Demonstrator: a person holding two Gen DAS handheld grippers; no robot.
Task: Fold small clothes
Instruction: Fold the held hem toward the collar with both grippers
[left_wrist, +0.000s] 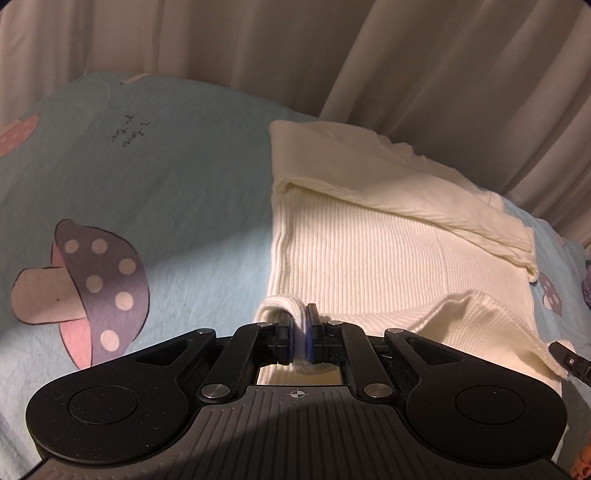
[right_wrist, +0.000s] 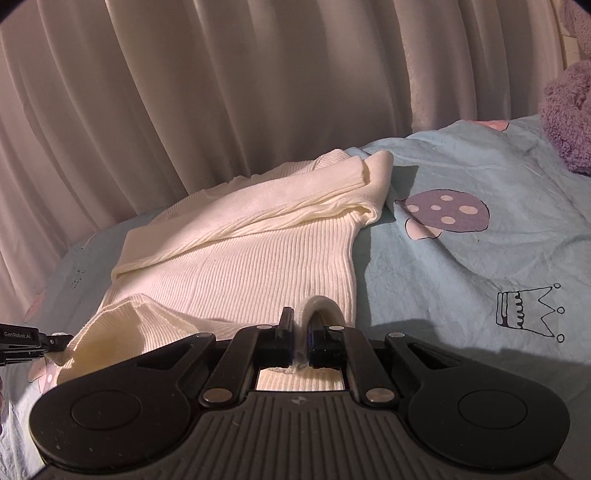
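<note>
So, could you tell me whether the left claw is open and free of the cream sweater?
No, the left claw is shut on the hem of the cream sweater, with a fold of fabric pinched between its pads.

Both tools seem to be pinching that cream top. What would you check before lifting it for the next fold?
1. Left tool shut on the cream top's hem: ok.
2. Right tool shut on the hem as well: ok.
3. Sleeves folded across the body: ok.
4. Hem slack between the tools, sagging in a loose flap: not ok, pull taut.
5. Bedsheet clear beyond the top: ok.
6. How many layers each tool has caught: cannot tell.
</note>
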